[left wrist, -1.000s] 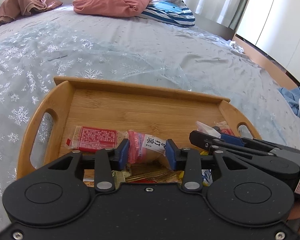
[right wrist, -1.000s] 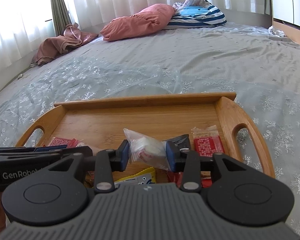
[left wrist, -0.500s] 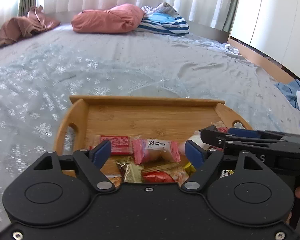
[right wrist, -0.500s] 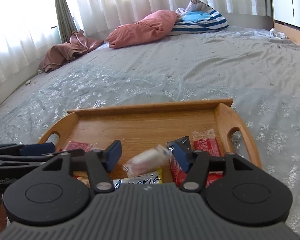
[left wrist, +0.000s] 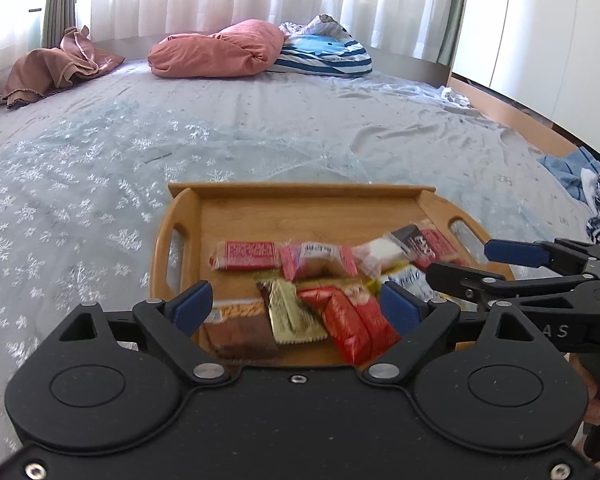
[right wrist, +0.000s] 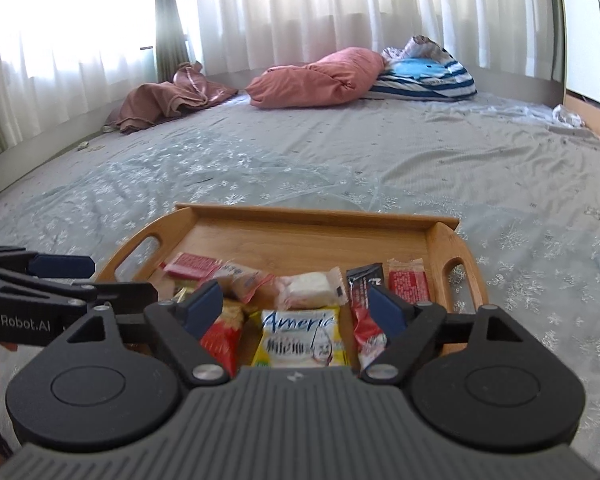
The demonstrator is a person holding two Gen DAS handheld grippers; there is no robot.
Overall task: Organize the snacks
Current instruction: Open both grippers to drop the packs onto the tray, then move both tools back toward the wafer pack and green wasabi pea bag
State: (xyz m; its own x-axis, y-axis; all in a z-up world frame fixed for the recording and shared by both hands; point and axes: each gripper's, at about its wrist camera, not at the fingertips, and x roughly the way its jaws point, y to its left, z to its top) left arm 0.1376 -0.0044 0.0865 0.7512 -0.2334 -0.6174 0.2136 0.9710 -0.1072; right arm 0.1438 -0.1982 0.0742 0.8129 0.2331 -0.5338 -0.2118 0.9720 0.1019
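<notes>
**Fig. – Both grippers opening above a snack-filled tray on a bed**

Left gripper [left wrist: 296, 306]: jaws wide and opening, blue pads apart, nothing pinched btwn them; snacks seen thru the gap lie on the tray below. Right gripper [right wrist: 296, 306]: likewise wide and opening, holding nothing. In the left-wrist view the right gripper enters from the right edge, fingers spread over the tray's right handle; in the right-wrist view the left gripper enters from the left edge, beside the tray's left handle.

Wooden tray [left wrist: 300, 190]: bamboo-coloured, cut-out handle at each end, resting on the bedsheet [left wrist: 100, 184] (pale blue-grey w/ snowflake print). Far half of tray bare; snacks bunched in the near half.

Snacks, far row, left to right: red flat packet [left wrist: 246, 254]; pink-ended pastry wrapper [left wrist: 318, 258], touching it; clear-wrapped white cake [right wrist: 306, 290]; black-and-red bar [right wrist: 362, 280]; red flat packet by the right handle [right wrist: 408, 280]. Near row: brown biscuit pack [left wrist: 240, 330], gold wrapper [left wrist: 290, 312] leaning on red wrappers [left wrist: 348, 324], yellow "Americ…" bag [right wrist: 300, 336] directly btwn the right gripper's pads in view but below them, untouched. Packets overlap; exact count unclear.

Background: pink pillow [left wrist: 216, 54] touching a blue-striped cushion [left wrist: 324, 54] at the bed's far side, brown cloth [left wrist: 52, 70] far left, white curtains [right wrist: 300, 20] behind. Crumpled blue clothing [left wrist: 580, 172] at the bed's right edge.
</notes>
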